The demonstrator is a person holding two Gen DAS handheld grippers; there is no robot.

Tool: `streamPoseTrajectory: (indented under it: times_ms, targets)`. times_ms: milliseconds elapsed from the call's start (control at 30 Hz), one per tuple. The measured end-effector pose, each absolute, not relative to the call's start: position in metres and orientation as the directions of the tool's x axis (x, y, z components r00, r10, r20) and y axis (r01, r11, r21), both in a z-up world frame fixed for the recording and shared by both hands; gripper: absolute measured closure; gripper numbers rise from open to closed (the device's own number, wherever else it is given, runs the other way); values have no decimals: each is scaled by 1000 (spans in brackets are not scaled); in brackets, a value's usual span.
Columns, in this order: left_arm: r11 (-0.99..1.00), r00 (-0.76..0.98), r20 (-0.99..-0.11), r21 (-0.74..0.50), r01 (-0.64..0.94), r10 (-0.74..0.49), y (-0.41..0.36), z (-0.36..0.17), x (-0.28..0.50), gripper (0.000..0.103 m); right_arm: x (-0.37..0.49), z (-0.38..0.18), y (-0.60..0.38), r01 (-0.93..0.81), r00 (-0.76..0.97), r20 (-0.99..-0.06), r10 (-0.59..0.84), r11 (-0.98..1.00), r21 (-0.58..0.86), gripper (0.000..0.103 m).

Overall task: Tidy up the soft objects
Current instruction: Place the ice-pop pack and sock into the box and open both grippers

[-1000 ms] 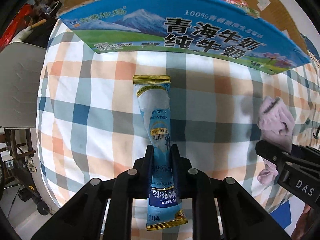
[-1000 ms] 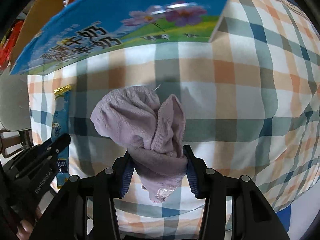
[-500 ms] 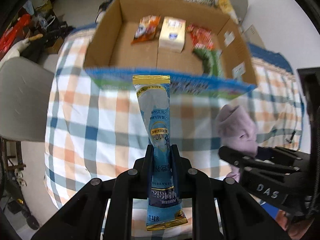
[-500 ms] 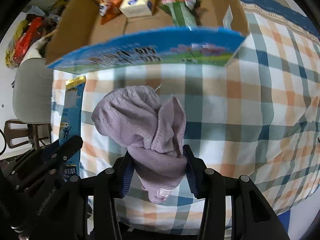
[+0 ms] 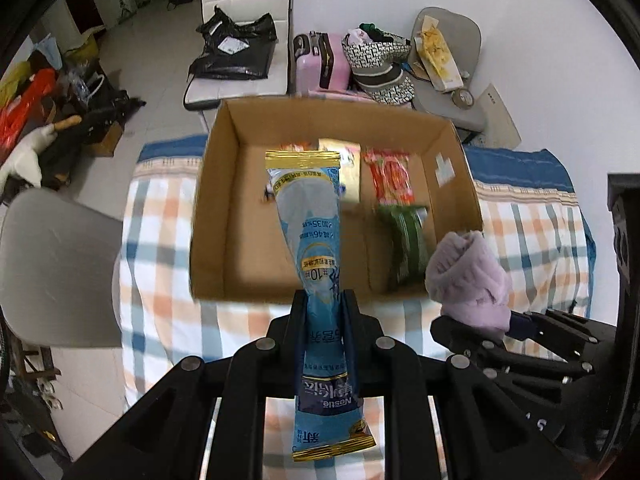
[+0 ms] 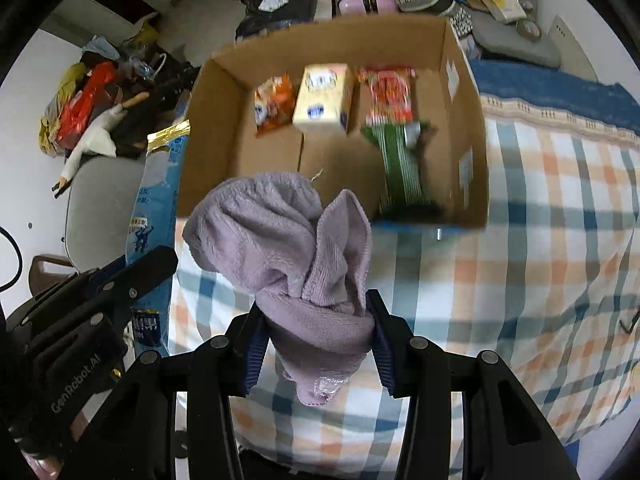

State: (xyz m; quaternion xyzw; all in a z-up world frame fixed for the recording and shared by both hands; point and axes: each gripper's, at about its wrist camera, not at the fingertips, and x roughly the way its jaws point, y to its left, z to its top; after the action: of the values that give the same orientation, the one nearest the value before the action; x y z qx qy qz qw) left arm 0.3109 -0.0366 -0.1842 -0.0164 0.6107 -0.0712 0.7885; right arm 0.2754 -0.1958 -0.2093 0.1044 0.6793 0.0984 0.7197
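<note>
My left gripper (image 5: 323,308) is shut on a long blue Nestle packet (image 5: 316,256) with gold ends, held up in the air in front of the open cardboard box (image 5: 216,208). My right gripper (image 6: 316,320) is shut on a bunched lilac towel (image 6: 288,240), also held high near the box's front wall. The towel shows at the right of the left wrist view (image 5: 468,276), and the packet at the left of the right wrist view (image 6: 156,200). The box (image 6: 468,128) holds several snack packs.
The box stands on a table with a plaid cloth (image 6: 560,240). Inside are an orange pack (image 6: 272,104), a yellow carton (image 6: 324,100), a red pack (image 6: 390,96) and a green pack (image 6: 400,168). Grey chairs (image 5: 52,264) and floor clutter lie beyond.
Both grippers have risen well above the table with their loads. The box's inside has come into view from above.
</note>
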Motion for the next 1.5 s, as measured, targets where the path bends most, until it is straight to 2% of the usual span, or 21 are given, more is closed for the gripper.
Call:
streamPoseTrajectory:
  times_ms: [367,633,867,1167,1433,1500]
  targets:
    - [993,179,-980,-70,93,-86,-34,-218,391,89,355,-221,-187,61,53,-970,238,968,241,55]
    - [993,74,-994,-72,93,-79,-37,-276,414,89,391,-274,-192,161,-27,-974,226,963,218,55]
    - [993,13,-997,-74,97,-75,-39,-308,417,89,406,-316,-189,176,-89,-980,177,972,159,55]
    - [992,7,-996,-87,91,-89,-35,-310,420,89,412,-327,-181,161,-100,-982,161,976,144,55]
    - [996,13,-999,-37,79,-38,-30,-303,422,81,413,-331,-172,152,-126,-976,177,976,158,53]
    - [997,15,-999,-36,69,-37,-28,-301,422,79,412,-335,-173,143,-135,-976,170,978,150,49]
